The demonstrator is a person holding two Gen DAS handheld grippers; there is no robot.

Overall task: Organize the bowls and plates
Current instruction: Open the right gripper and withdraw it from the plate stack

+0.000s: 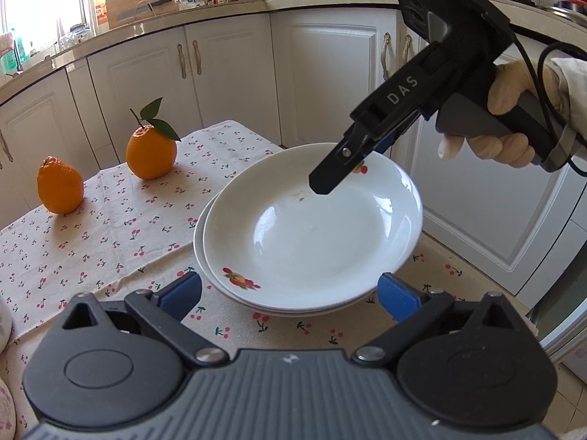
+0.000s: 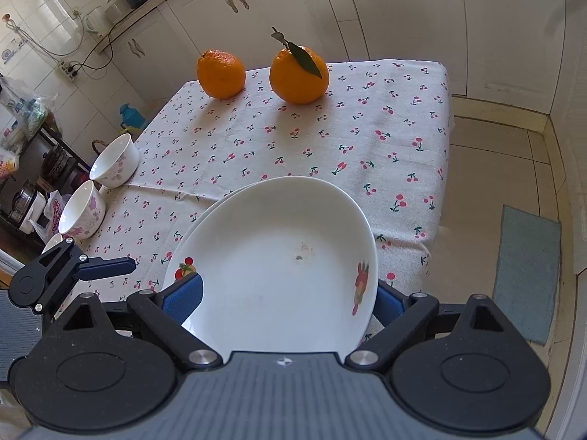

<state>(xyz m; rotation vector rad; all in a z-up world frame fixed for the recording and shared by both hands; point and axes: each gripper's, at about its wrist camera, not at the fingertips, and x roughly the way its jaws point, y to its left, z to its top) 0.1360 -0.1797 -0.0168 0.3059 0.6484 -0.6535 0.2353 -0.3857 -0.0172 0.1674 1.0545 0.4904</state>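
Note:
Two white plates with fruit decals lie stacked on the cherry-print tablecloth, the top plate (image 1: pixel 312 227) (image 2: pixel 279 256) sitting slightly off-centre on the lower plate (image 1: pixel 201 253). My right gripper (image 1: pixel 354 165) (image 2: pixel 286 297) is open and straddles the stack's rim: one blue pad hovers over the plate's inside, the other sits behind the rim, and neither presses on it. My left gripper (image 1: pixel 291 293) is open just short of the stack's near rim, with nothing between its pads. Two flowered bowls (image 2: pixel 115 163) (image 2: pixel 82 212) stand at the table's left edge in the right wrist view, with the rim of a third beside them.
Two oranges (image 1: pixel 151 150) (image 1: pixel 60 190) stand on the cloth beyond the plates, one with leaves. A gloved hand (image 1: pixel 513 110) holds the right gripper. White cabinets (image 1: pixel 234 73) surround the table. The table's edge (image 2: pixel 445 146) drops to a tiled floor with a blue mat (image 2: pixel 528 271).

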